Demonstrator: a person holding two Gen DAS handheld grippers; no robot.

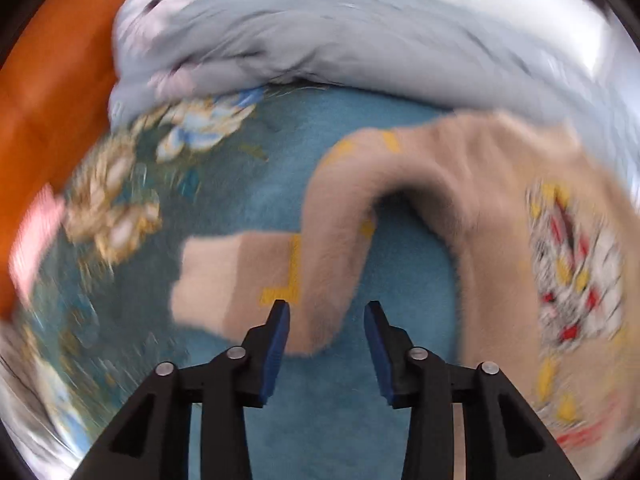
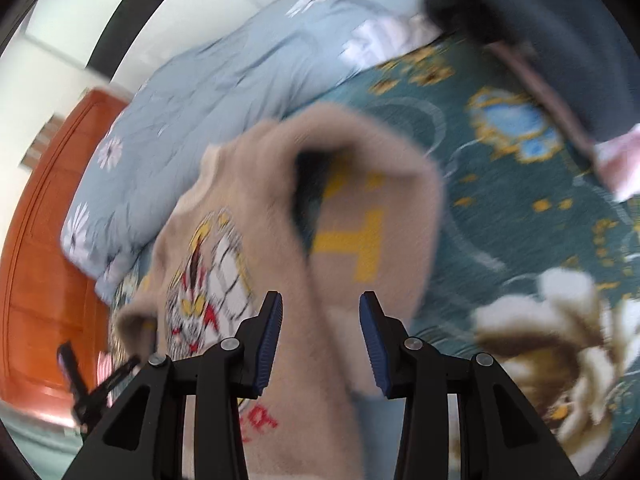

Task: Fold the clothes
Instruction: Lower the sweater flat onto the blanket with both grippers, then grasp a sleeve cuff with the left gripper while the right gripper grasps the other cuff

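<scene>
- A bed fills both views: a teal bedspread (image 1: 248, 216) with gold and white flower print, a pale blue floral quilt (image 1: 320, 40) bunched along its far side, and an orange wooden door (image 2: 52, 240) beyond.
- The beige sweater (image 1: 472, 184) lies on the bedspread, fuzzy-knit, with a cartoon print (image 1: 572, 264) in red, yellow, white and black on its chest and red lettering near the hem.
- Yellow block marks run along one sleeve (image 1: 320, 248).
- In the left wrist view that sleeve arches out from the body and bends back toward the camera, its cuff end lying flat to the left; the body runs down the right edge of the view.
- In the right wrist view the sweater's long axis runs from the collar at upper left toward the camera, with a sleeve looped over it, yellow marks facing up.
- The left gripper (image 1: 327, 312) hovers over the sleeve bend, jaws wide apart with nothing between them.
- The right gripper (image 2: 320, 304) is likewise spread wide above the sweater body, gripping nothing.
- Both frames are motion-blurred, so the print's figure and the lettering cannot be read.
- The sweater's hem and right side are cut off by the frame edges, and a dark blurred shape at upper right of the right view cannot be identified.
</scene>
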